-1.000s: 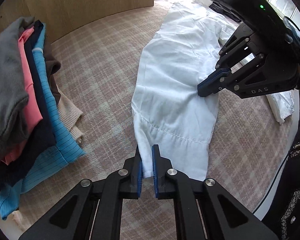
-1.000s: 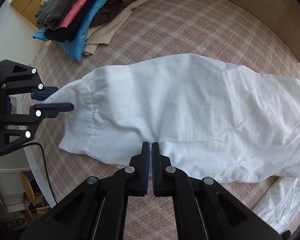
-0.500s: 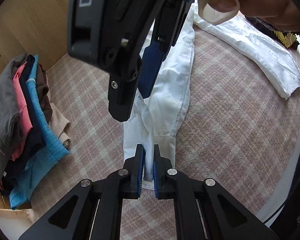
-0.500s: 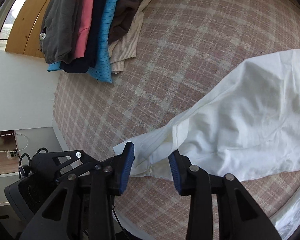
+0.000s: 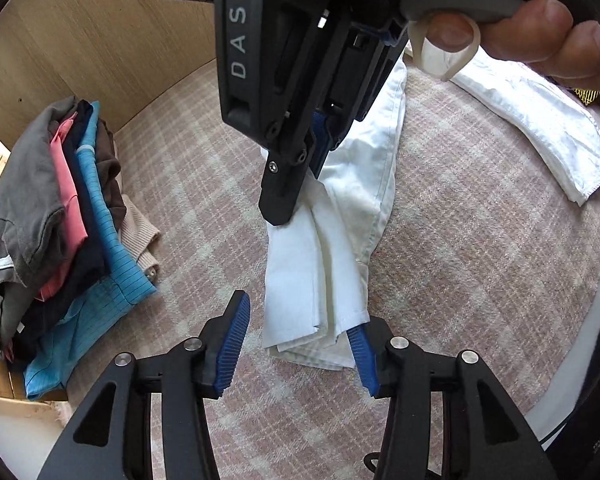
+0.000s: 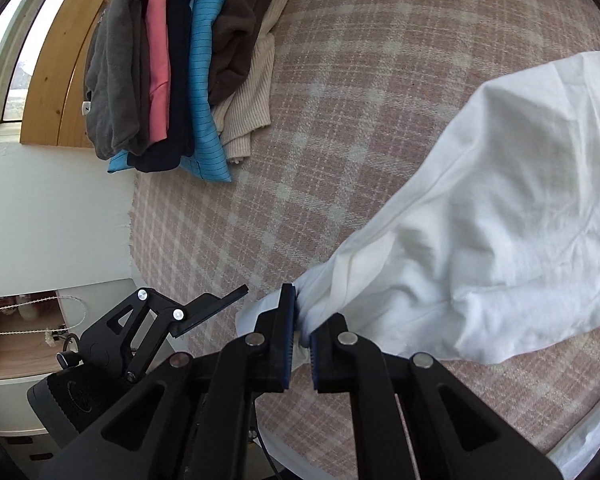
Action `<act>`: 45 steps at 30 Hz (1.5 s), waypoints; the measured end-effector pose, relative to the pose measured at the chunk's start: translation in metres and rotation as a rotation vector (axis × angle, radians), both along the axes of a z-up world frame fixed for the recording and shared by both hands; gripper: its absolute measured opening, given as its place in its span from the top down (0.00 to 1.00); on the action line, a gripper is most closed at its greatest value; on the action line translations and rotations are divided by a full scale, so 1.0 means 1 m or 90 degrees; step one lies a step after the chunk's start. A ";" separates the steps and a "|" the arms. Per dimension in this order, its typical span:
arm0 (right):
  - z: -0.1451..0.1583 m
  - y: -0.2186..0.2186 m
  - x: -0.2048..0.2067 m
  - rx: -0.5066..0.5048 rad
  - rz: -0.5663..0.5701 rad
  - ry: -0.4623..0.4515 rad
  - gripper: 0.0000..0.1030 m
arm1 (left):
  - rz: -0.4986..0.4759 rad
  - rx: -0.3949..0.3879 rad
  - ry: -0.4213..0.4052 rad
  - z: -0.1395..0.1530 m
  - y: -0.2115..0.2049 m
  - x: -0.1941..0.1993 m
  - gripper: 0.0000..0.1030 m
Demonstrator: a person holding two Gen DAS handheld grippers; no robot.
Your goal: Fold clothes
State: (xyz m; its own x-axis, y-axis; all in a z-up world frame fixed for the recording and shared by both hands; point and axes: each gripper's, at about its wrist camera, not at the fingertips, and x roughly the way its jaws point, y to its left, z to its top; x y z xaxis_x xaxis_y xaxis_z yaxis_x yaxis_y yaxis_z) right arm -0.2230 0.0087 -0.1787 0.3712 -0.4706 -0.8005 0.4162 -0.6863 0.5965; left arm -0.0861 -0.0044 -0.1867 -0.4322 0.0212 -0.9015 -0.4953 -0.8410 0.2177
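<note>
A white garment (image 5: 332, 240) lies stretched along the plaid bed cover (image 5: 480, 260), its bunched end nearest me. My left gripper (image 5: 300, 354) straddles that end; its jaws are opening and the blue pads do not press the cloth. From above, my right gripper (image 5: 300, 188) comes down onto the same strip a little farther along, with a person's fingers (image 5: 540, 36) on its handle. In the right wrist view the right gripper (image 6: 302, 340) is shut on the white garment (image 6: 500, 220) at its narrow end. One of the left gripper's fingers (image 6: 212, 308) shows just left of it.
A pile of folded clothes (image 5: 60, 240) in grey, pink, navy, blue, brown and beige sits at the left by the wooden panel (image 5: 100, 40); the same pile (image 6: 180, 60) appears in the right wrist view. Another white cloth (image 5: 540, 132) lies at the far right. The bed's edge and a white cabinet (image 6: 40, 208) are at the left.
The left gripper has let go of the garment's end and spread its jaws. The right gripper left the garment's side, crossed to that end, opened, then shut on it.
</note>
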 end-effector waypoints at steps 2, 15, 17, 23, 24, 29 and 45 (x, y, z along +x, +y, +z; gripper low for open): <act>0.000 0.000 -0.003 -0.003 -0.008 -0.004 0.94 | 0.002 0.005 -0.019 -0.003 -0.009 -0.010 0.57; 0.061 0.070 -0.045 -0.127 -0.010 0.048 0.69 | 0.098 0.320 -0.080 0.036 -0.112 -0.083 0.94; 0.082 0.114 -0.055 -0.140 -0.036 0.123 0.69 | 0.097 0.324 -0.064 0.052 -0.131 -0.095 0.94; 0.070 0.247 -0.118 0.098 -0.139 0.327 0.95 | 0.123 0.382 -0.014 0.094 -0.113 -0.097 0.97; 0.058 0.259 -0.128 0.128 -0.145 0.318 0.95 | 0.121 0.389 -0.004 0.100 -0.107 -0.097 0.97; 0.018 0.259 -0.144 0.159 -0.123 0.296 0.95 | 0.089 0.412 0.025 0.134 -0.079 -0.101 0.97; 0.023 0.253 -0.140 0.078 -0.067 0.249 0.96 | -0.055 0.409 0.063 0.230 0.061 -0.085 0.97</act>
